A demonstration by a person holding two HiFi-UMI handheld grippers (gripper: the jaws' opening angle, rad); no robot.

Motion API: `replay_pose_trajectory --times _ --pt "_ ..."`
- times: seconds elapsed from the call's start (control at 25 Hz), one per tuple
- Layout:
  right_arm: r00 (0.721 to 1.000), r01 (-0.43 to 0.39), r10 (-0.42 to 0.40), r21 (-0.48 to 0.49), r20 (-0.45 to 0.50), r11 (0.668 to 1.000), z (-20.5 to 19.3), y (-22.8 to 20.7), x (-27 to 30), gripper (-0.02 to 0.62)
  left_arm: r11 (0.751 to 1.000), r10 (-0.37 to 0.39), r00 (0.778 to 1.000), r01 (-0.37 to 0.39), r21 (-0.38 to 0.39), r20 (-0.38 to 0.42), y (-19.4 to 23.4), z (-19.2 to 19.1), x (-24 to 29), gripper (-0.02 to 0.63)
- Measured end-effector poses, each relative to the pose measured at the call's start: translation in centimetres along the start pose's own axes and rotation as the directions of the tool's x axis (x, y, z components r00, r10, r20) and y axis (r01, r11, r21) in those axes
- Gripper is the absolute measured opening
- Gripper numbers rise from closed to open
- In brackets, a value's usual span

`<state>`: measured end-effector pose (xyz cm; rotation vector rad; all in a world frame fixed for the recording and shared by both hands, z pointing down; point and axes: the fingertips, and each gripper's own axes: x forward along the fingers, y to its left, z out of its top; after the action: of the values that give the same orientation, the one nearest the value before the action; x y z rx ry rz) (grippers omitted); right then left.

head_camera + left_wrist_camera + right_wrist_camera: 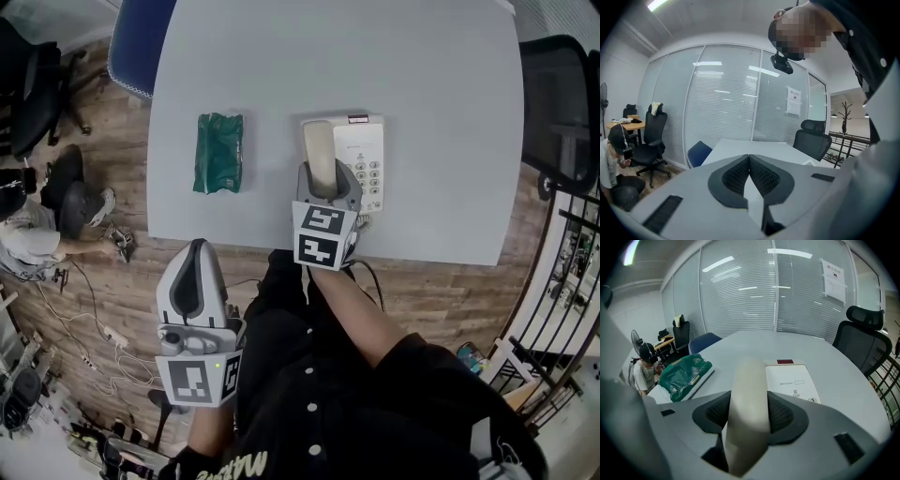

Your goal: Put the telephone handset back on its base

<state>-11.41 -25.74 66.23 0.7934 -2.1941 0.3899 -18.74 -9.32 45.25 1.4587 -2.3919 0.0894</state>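
**Handset (749,399) pinched at its base (367,159)**

Nearest the person, the left gripper (196,251) hangs off the table's edge above the wood-plank floor. Its smooth grey shell tapers to a point and its ribbed black pads (736,177) are pressed together with nothing between them. Farther out, the right gripper (328,186) reaches over the pale matte table (450,112). Its dark textured pads sit against both flanks of the cream plastic handset, a rounded, glossy bar. The handset lies lengthwise along the left side of the flat white rectangular base. The handset's near end is hidden behind the gripper, so I cannot tell whether it is seated in the cradle. Part of the keypad is also covered. To the left lies a crinkled green foil packet (218,153). Beyond the table, a blue chair (141,42) is cut off by the frame, and a black mesh office chair (862,333) stands before a glass wall (740,291) with slatted blinds.
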Motion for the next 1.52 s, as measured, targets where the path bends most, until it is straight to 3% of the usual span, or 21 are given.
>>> replay_pose_trajectory --times 0.4,0.6,0.88,0.96,1.08,1.24,1.4,1.52 --pt "1.000 -0.014 0.014 -0.024 -0.008 1.000 -0.2 -0.2 -0.1 0.281 1.000 0.000 0.999 -0.001 0.006 0.033 -0.3 1.0 0.0 0.015" --pt "0.991 -0.131 0.130 -0.058 -0.014 0.990 0.4 0.8 -0.9 0.282 1.000 -0.003 0.997 0.001 0.017 0.071 -0.5 2.5 0.0 0.015" --pt "0.978 -0.177 0.189 -0.124 0.089 0.976 3.4 -0.3 -4.0 0.276 0.999 -0.025 0.990 0.019 0.041 0.141 -1.6 5.4 -0.1 0.015" --pt "0.957 -0.225 0.247 -0.147 0.150 0.963 4.7 -0.4 -5.2 0.225 0.998 -0.031 0.986 0.023 0.053 0.162 -1.7 6.4 -0.2 0.015" --pt "0.901 -0.333 0.371 -0.189 0.226 0.924 6.3 0.0 -7.0 0.139 0.998 -0.039 0.981 0.027 0.064 0.191 -1.9 7.5 -0.3 0.015" --pt "0.858 -0.367 0.427 -0.243 0.284 0.898 7.6 -0.4 -9.1 0.051 0.997 -0.043 0.975 0.027 0.077 0.220 -2.4 8.4 -0.8 0.015" --pt "0.834 -0.366 0.434 -0.249 0.340 0.897 9.5 -1.4 -10.4 0.041 0.996 -0.049 0.970 0.028 0.090 0.238 -2.3 9.1 -0.9 0.015" --pt "0.797 -0.375 0.455 -0.264 0.398 0.889 11.5 -2.0 -12.6 0.041 0.996 -0.045 0.968 0.023 0.090 0.247 -2.3 9.3 -1.2 0.015"
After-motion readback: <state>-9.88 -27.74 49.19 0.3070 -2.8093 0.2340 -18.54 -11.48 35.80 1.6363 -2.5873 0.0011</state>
